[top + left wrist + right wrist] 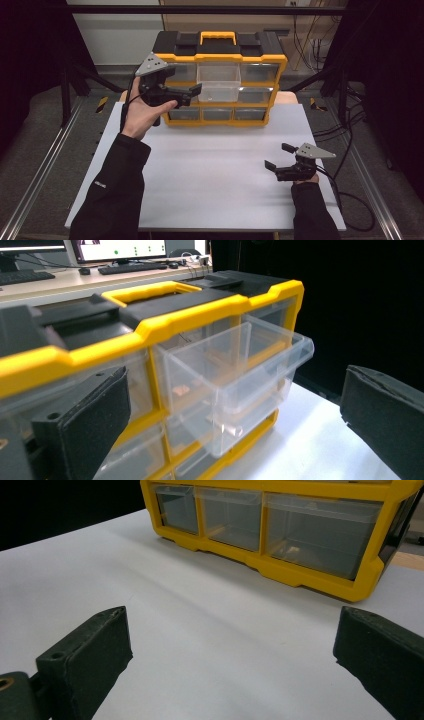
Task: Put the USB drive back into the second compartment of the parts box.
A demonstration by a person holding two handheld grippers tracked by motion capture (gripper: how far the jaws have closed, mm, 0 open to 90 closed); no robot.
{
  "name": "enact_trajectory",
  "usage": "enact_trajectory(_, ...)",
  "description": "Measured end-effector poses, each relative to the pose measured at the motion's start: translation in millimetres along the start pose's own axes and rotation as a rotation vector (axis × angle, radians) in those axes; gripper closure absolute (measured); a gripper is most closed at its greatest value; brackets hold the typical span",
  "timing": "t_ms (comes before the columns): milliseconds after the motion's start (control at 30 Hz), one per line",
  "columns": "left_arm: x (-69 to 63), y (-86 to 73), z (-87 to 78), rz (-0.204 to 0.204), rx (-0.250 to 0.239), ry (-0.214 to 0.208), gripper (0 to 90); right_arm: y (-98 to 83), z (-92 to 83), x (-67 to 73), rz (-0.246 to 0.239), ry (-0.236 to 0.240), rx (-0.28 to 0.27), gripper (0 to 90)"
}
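Note:
A yellow and black drawer cabinet [220,50] stands at the back of the white table [215,175]. Its clear upper middle drawer [218,80] is pulled out and looks empty. My left gripper [189,96] is raised in front of the cabinet's left drawers, open, jaws pointing right toward that drawer with nothing between them. In the left gripper view the pulled-out drawer [235,375] sits just beyond the spread jaws. My right gripper [278,156] rests low over the table's right side, open and holding nothing. In the right gripper view the cabinet's bottom row of drawers [280,525] lies ahead.
The other clear drawers [217,114] are pushed in. Metal rails [40,175] run along both sides of the table, and cables [350,200] trail at the right. A desk with a keyboard [135,267] is behind the cabinet in the left gripper view.

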State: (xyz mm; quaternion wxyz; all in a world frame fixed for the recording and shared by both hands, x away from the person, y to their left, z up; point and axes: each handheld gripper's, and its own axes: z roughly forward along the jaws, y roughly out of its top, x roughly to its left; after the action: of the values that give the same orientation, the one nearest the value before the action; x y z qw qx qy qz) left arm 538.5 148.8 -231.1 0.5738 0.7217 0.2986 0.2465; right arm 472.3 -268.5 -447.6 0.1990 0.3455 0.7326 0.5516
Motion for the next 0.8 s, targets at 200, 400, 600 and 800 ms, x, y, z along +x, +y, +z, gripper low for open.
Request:
enact_trajectory(200, 6.8, -22.2, -13.2, -0.010, -0.012, -0.001, 0.0, -0.1, 0.2, 0.1, 0.001, -0.002, -0.001, 2.3)
enact_trajectory(400, 13.5, -46.5, -23.9, -0.011, -0.024, -0.001, 0.0, -0.3, 0.3, 0.2, 0.002, -0.001, 0.002, 2.3)
enact_trajectory(600, 18.4, -79.4, -34.2, -0.016, -0.028, 0.004, 0.0, -0.6, 0.9, 0.1, 0.001, 0.000, 0.002, 2.3)
enact_trajectory(800, 22.1, -110.8, -44.6, -0.030, -0.018, 0.008, 0.0, -0.5, 0.7, -0.1, 0.002, -0.002, 0.001, 2.3)
